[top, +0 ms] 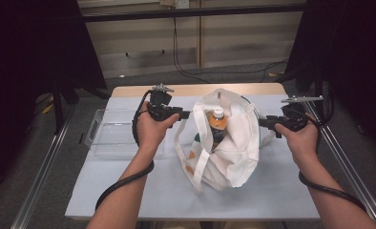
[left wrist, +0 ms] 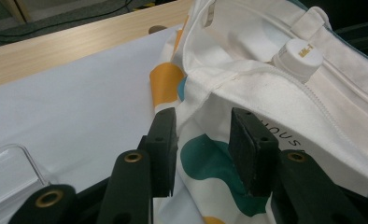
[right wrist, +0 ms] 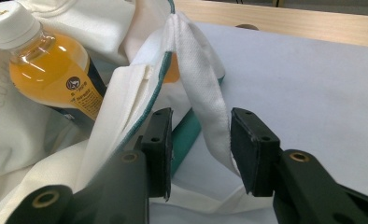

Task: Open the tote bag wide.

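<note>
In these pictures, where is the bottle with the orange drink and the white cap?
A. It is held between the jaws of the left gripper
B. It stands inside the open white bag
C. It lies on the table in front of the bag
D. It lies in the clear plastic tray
B: the bottle rises out of the mouth of the white bag, with cloth around it, apart from the clear tray.

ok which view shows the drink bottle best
The right gripper view: the bottle shows its white cap, orange drink and label, lying inside the tote bag. The high view shows it small; the left gripper view catches just its cap.
</note>
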`<state>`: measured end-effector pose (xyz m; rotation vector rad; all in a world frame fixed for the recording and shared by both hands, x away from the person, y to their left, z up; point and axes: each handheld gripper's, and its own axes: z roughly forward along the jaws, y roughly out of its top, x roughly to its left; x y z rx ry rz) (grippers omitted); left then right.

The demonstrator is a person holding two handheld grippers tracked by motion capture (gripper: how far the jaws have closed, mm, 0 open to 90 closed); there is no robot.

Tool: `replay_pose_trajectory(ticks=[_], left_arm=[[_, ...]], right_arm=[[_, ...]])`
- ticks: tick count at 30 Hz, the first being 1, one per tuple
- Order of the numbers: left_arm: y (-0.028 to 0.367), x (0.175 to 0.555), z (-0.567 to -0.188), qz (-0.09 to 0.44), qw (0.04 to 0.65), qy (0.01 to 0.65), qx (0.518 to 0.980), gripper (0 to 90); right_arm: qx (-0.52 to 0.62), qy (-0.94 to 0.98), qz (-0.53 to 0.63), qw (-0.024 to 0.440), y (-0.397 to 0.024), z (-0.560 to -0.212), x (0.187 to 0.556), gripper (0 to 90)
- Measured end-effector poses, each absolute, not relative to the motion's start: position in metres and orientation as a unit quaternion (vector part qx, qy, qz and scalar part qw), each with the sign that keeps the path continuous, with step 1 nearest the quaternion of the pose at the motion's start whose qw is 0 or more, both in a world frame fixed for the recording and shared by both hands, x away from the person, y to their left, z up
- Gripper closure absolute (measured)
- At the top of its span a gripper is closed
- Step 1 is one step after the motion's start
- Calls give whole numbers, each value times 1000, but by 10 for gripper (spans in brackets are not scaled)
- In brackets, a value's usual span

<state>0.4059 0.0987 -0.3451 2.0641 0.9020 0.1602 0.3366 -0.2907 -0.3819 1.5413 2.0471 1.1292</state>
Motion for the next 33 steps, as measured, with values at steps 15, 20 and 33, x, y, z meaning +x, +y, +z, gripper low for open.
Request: replay_pose_trajectory(ticks=[15,20,33], left_arm=[[88,414,-331,58,426,367,825,530],[85,417,-326,55,428,368,823,498],[71,417,-329,31,430,377,820,342]], right_arm=[[542,722,395,173,-290,-375,344,590],[542,723,393,172,-287,-376,346,594],[536,724,397,177,-285,-373,348,618]])
